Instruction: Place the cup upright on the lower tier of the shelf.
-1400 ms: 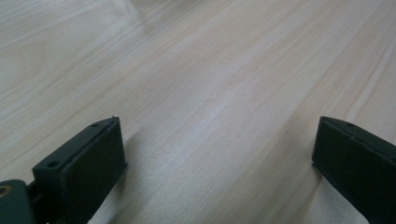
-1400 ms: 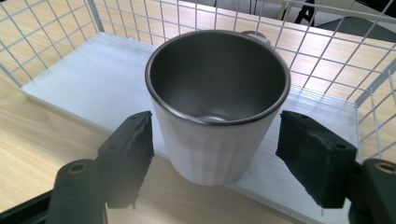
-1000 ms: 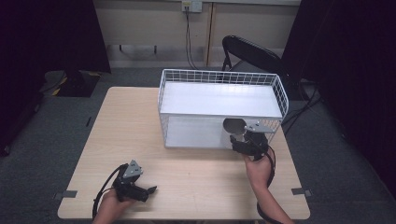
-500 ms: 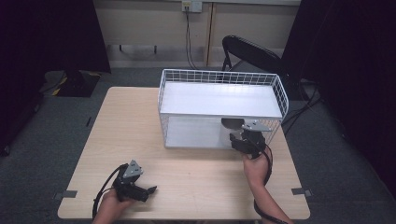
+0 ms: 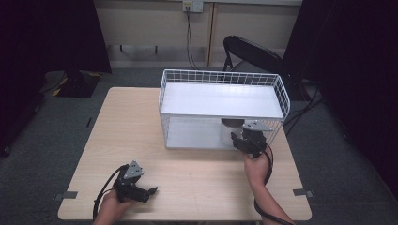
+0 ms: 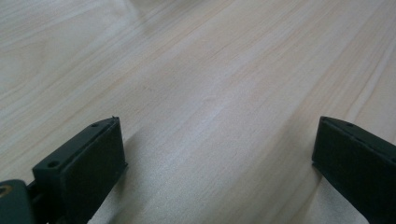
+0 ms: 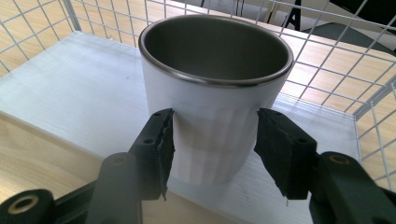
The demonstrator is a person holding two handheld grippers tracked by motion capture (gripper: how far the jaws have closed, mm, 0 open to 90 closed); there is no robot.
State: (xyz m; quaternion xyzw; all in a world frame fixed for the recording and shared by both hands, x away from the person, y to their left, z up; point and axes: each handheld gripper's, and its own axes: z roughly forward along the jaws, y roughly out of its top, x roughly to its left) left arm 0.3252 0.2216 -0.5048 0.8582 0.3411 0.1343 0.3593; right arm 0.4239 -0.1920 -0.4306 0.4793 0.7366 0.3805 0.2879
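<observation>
Forward a little since a second ago, the right gripper brackets a white ribbed cup with a dark metal rim and grey interior, jaws beside its walls, standing upright on the white wire basket's lower shelf. Left gripper rests wide open, empty, on the pale wooden table.
</observation>
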